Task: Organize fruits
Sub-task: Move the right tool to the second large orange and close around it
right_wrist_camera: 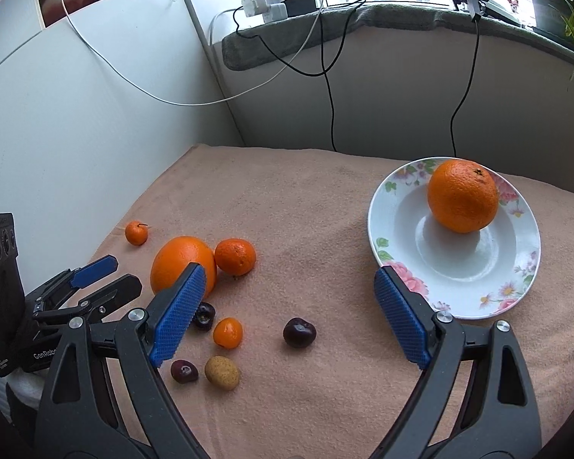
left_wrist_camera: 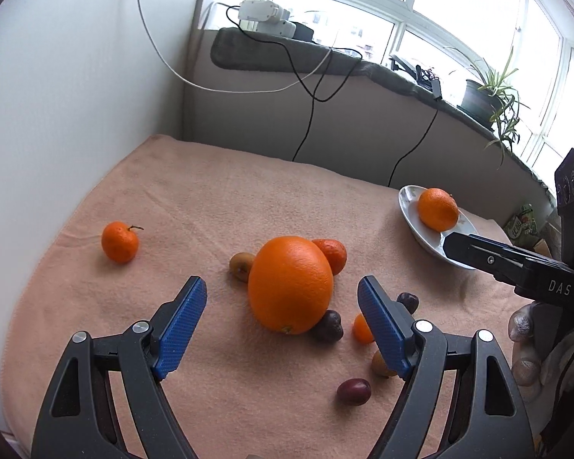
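Plate: white floral plate [right_wrist_camera: 394, 225] on the peach cloth [right_wrist_camera: 309, 206], right side; one orange [right_wrist_camera: 462, 196] sits in it, off-centre toward the far rim.
Left gripper: left gripper [left_wrist_camera: 283, 296] spread wide, nothing held; big orange [left_wrist_camera: 290, 285] lies on the cloth between and just beyond its blue pads [left_wrist_camera: 183, 325], not touching either.
Right gripper: right gripper [right_wrist_camera: 288, 287] also wide open and empty, hovering over the cloth; its right finger is just beside the plate's near rim.
Loose citrus: mandarin [right_wrist_camera: 235, 256] touching the big orange; small stemmed tangerine [right_wrist_camera: 136, 232] well apart at far left; kumquat [right_wrist_camera: 228, 332] near the cherries.
Cherries: three dark cherries [right_wrist_camera: 299, 332] scattered on the cloth near the grippers.
Other: tan oval fruit [right_wrist_camera: 221, 372] just beside one cherry; another brownish fruit [left_wrist_camera: 241, 266] behind the big orange.
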### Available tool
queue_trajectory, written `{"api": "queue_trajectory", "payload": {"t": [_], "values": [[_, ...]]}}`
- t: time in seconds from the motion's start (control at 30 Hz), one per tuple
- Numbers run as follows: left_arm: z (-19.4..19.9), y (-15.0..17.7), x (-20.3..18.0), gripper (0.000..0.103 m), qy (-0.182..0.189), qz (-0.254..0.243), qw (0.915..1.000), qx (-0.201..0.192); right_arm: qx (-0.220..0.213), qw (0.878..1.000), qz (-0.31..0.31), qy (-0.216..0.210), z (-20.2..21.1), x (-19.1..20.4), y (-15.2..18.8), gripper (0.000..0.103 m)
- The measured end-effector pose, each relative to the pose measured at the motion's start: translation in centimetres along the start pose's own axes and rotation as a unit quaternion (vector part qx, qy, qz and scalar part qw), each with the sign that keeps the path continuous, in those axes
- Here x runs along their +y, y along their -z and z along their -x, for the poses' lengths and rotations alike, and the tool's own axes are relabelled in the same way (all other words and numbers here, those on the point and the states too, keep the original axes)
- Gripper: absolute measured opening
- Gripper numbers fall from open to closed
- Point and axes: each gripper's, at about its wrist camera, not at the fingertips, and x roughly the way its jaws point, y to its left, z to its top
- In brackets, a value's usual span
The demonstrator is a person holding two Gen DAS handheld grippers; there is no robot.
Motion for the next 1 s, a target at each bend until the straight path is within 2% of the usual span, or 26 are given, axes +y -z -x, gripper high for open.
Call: {"api": "queue_trajectory", "payload": {"t": [0.27,0.47,0.67,1.0], "values": [[-1.6,0.8,1.5,0.082,0.034,0.035,0.9984,0.029,0.055,0.997,0.003,-0.053,-3.2,2.1,-0.2,0.092],[-2.5,1.0,1.6,0.081,0.051,0.038,0.9971,0.041,0.086,0.993,-0.002,-0.075,-5.5,3.3,0.0,0.092],[-3.1,1.0,2.1,0.08,0.064,0.045,0.9958,0.049,0.104,0.989,-0.028,-0.101,-7.0,3.7,-0.3,0.092],[-3.6,0.9,1.9,0.079,0.068,0.034,0.9958,0.053,0.124,0.984,-0.036,-0.122,-8.1,4.8,-0.9,0.092]]}}
